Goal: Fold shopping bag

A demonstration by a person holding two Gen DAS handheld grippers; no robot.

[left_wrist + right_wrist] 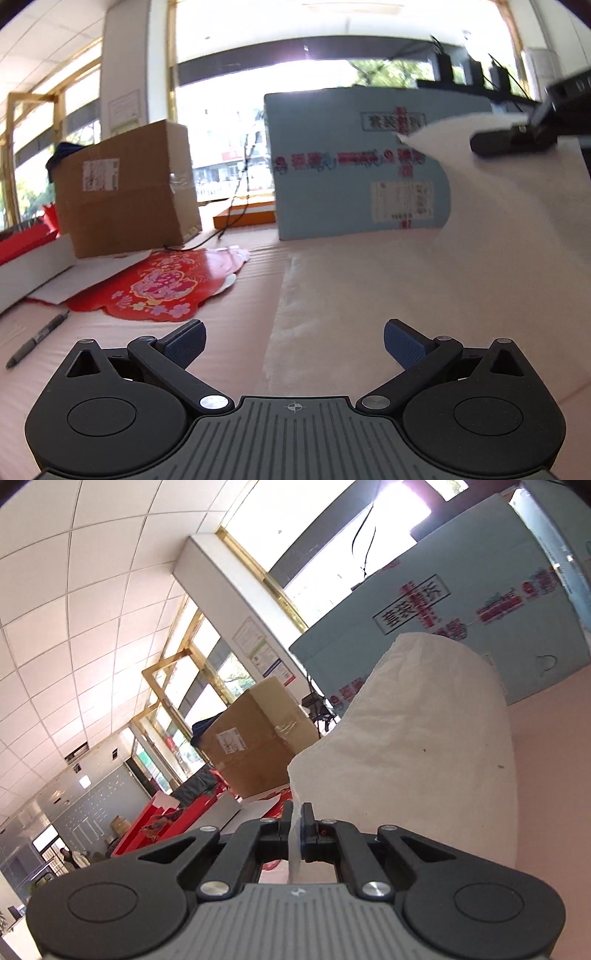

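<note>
An edge of the white shopping bag (424, 746) is pinched in the closed jaws of the right gripper (297, 825) and lifted.
The left gripper (293, 341) is held wide open and empty above the bag's flat part on the pink surface (229, 295). The fold is judged barely begun; no finished crease is seen.

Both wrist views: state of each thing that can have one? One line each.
left gripper: open, nothing between its fingers
right gripper: shut on the bag's edge
shopping bag: white, one side lifted off the table, the rest lying flat
brown cardboard box: closed, taped, upright
light blue box: standing on the table behind the bag
pen: lying flat on the table
red paper cutout: lying flat
</note>
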